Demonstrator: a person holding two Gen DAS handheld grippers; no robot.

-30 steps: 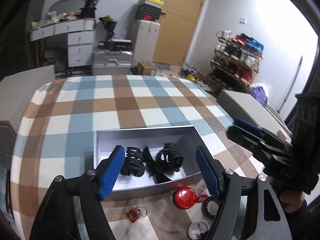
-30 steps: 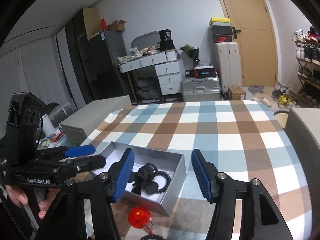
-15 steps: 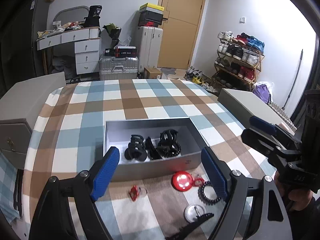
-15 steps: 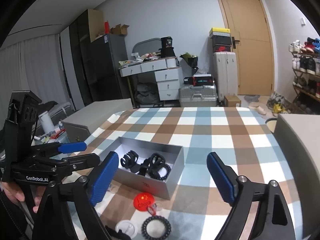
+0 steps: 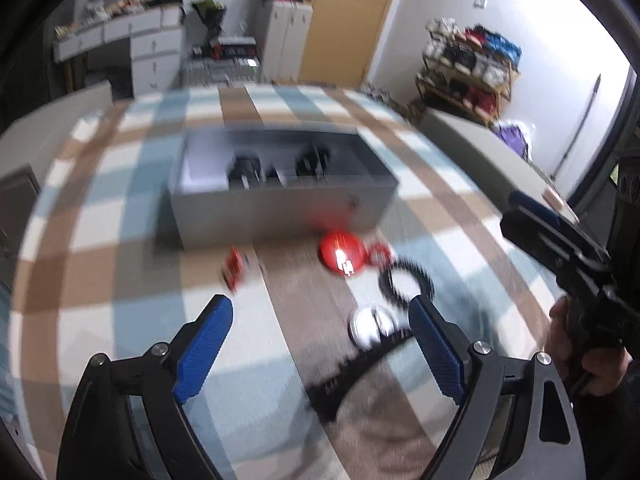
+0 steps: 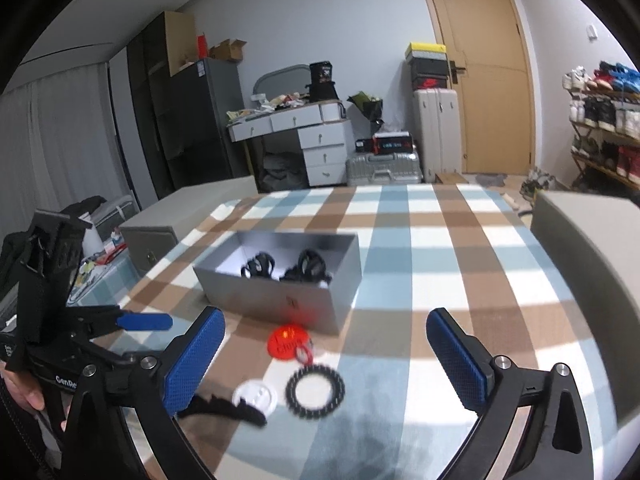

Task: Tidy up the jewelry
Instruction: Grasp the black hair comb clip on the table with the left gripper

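In the left wrist view, the left gripper has just been spreading its jaws and nothing is between them. The grey box stands far on the checked tablecloth, with black hair claws inside. Near it lie a red round tag, a small red piece, a black spiral hair tie, a white disc and a black toothed clip.

In the right wrist view, the right gripper has also just been opening wide and is empty. I judge a new pick is beginning; the next move needs lowering onto one loose item. The pieces lie close together, so neighbours may get in the way.
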